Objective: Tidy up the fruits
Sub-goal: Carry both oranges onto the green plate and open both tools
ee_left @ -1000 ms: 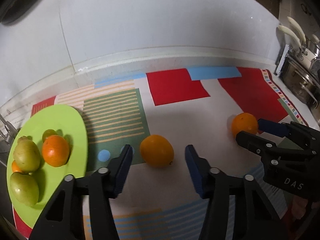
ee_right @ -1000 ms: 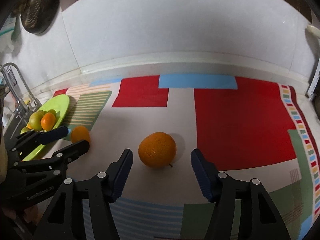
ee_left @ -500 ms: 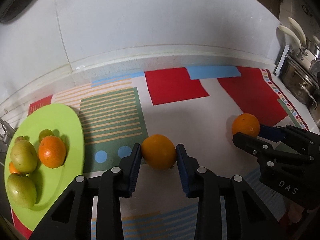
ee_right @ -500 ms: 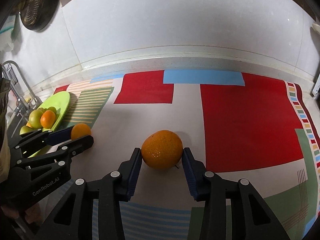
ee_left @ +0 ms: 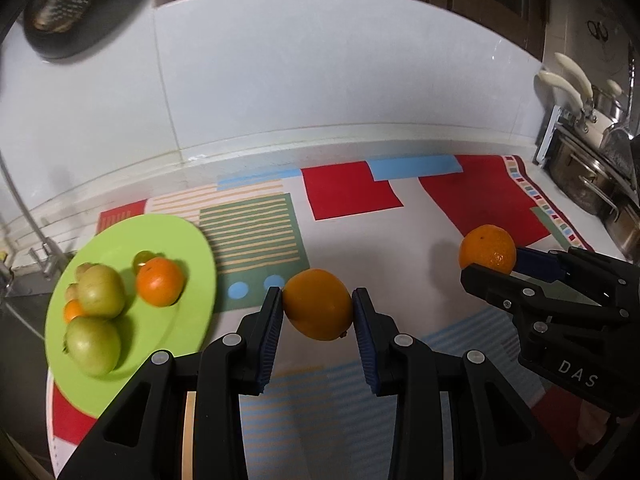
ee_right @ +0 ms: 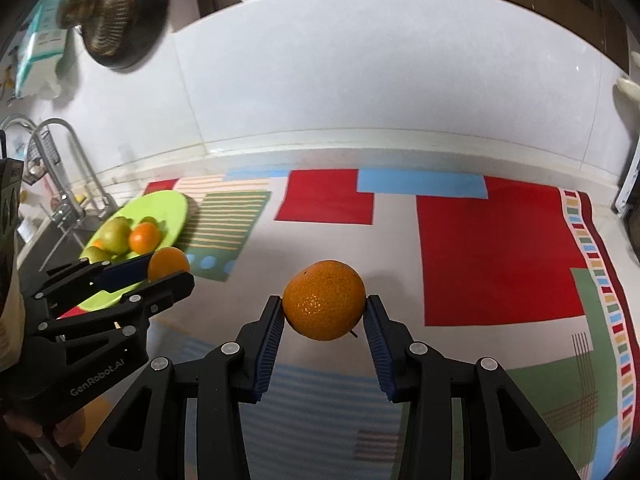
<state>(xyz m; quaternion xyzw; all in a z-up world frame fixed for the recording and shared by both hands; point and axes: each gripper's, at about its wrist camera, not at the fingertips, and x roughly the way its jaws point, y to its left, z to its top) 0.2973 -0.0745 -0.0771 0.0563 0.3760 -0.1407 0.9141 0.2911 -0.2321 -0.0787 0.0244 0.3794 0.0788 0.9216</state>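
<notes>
My left gripper (ee_left: 317, 307) is shut on a smooth orange (ee_left: 318, 305) and holds it above the patterned mat, just right of the green plate (ee_left: 188, 236). The plate holds two green fruits (ee_left: 100, 292), an orange (ee_left: 160, 282) and smaller pieces. My right gripper (ee_right: 324, 308) is shut on a dimpled orange (ee_right: 324, 300), lifted above the mat. That orange also shows in the left wrist view (ee_left: 487, 249), and the left gripper with its orange shows in the right wrist view (ee_right: 168, 264).
The colourful patterned mat (ee_right: 496, 248) covers the counter up to a white tiled wall. A sink and tap (ee_right: 76, 160) lie left of the plate. Steel pots (ee_left: 592, 176) stand at the far right. A pan hangs on the wall (ee_right: 116, 16).
Both grippers closed on their oranges about half a second ago and have since lifted them off the mat. The views have tilted upward, showing more wall.
</notes>
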